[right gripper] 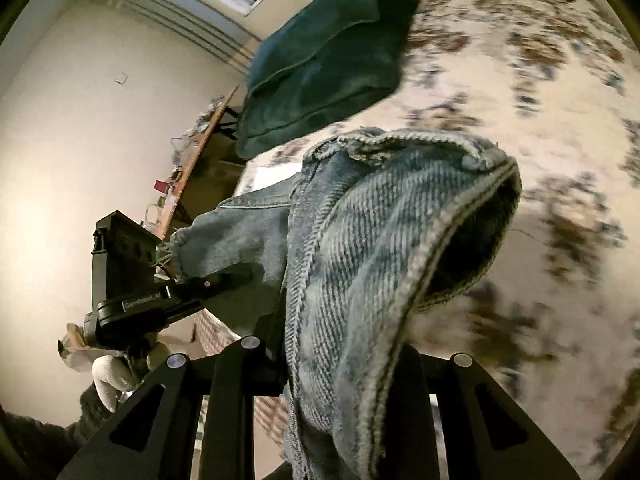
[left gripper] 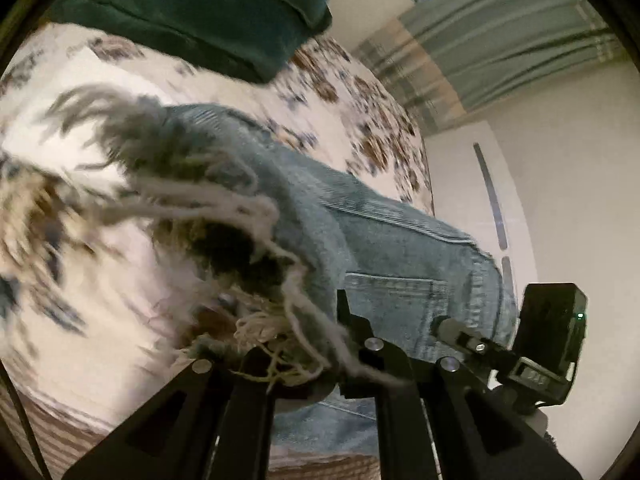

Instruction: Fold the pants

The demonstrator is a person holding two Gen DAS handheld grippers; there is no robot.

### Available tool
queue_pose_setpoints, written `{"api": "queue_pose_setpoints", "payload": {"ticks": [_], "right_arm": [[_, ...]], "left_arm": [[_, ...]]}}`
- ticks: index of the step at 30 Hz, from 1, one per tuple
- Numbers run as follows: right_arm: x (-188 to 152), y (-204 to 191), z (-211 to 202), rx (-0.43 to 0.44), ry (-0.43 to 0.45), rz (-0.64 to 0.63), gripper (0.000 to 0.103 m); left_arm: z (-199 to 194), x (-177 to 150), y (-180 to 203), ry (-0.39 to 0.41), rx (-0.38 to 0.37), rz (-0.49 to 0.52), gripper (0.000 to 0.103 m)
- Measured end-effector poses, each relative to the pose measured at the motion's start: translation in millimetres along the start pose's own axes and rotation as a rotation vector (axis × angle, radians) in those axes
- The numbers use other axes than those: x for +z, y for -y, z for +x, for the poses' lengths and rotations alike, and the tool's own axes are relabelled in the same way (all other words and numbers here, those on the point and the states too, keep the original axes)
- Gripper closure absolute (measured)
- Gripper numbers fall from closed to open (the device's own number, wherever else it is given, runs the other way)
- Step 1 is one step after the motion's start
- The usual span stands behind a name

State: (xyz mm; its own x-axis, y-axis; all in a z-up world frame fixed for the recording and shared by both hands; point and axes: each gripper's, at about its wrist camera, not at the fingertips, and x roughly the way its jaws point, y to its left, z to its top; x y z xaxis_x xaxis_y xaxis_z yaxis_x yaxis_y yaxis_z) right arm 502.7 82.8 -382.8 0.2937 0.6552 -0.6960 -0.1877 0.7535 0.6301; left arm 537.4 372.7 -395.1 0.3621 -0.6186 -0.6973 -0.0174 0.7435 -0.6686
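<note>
- The jeans (left gripper: pixel 384 240) hang lifted over the floral bed (left gripper: pixel 80 128), strung between my two claws.
- My left claw (left gripper: pixel 304 364) is clamped on a frayed hem (left gripper: pixel 256 328), threads trailing.
- My right claw (right gripper: pixel 340 360) is clamped on a stitched denim edge (right gripper: pixel 400 208).
- A dark green cushion (right gripper: pixel 324 64) lies on the bed beyond, apart from the jeans.

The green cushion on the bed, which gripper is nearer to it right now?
Neither clearly. The left gripper and right gripper both clamp the jeans, with the green cushion lying well beyond each on the bed.
</note>
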Motion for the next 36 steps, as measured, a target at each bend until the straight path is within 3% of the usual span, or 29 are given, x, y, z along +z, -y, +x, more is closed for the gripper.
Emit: {"api": "queue_pose_setpoints", "payload": {"ticks": [4, 10, 14, 19, 24, 28, 32, 35, 36], "right_arm": [[37.9, -77.3, 98.8, 0.050, -0.015, -0.024, 0.078], [104.8, -156.1, 229.0, 0.153, -0.026, -0.010, 0.078], [149.3, -172.7, 309.6, 0.190, -0.043, 0.012, 0.078], [191.3, -133.7, 404.7, 0.181, -0.081, 0.109, 0.078], [194.2, -60.3, 455.0, 0.068, -0.143, 0.240, 0.078], [179.2, -13.1, 460.5, 0.072, -0.151, 0.337, 0.078], [186.1, -14.0, 466.4, 0.070, -0.181, 0.324, 0.075], [194.4, -27.6, 464.0, 0.038, -0.232, 0.303, 0.059], [196.7, -36.8, 458.9, 0.006, -0.245, 0.265, 0.047]], "left_arm": [[-60.5, 70.1, -68.1, 0.026, 0.096, 0.067, 0.098], [-122.9, 173.6, -169.0, 0.086, 0.166, 0.018, 0.098], [-117.1, 231.5, -221.2, 0.112, 0.204, 0.000, 0.098], [-55.5, 284.2, -300.8, 0.033, 0.210, -0.071, 0.097], [14.3, 287.5, -364.8, -0.100, 0.221, -0.150, 0.097], [26.5, 286.4, -388.9, -0.116, 0.193, -0.191, 0.093], [21.0, 288.4, -398.5, -0.129, 0.253, -0.194, 0.089], [5.5, 281.6, -402.1, -0.117, 0.303, -0.219, 0.081], [-1.8, 274.8, -398.4, -0.109, 0.318, -0.214, 0.077]]}}
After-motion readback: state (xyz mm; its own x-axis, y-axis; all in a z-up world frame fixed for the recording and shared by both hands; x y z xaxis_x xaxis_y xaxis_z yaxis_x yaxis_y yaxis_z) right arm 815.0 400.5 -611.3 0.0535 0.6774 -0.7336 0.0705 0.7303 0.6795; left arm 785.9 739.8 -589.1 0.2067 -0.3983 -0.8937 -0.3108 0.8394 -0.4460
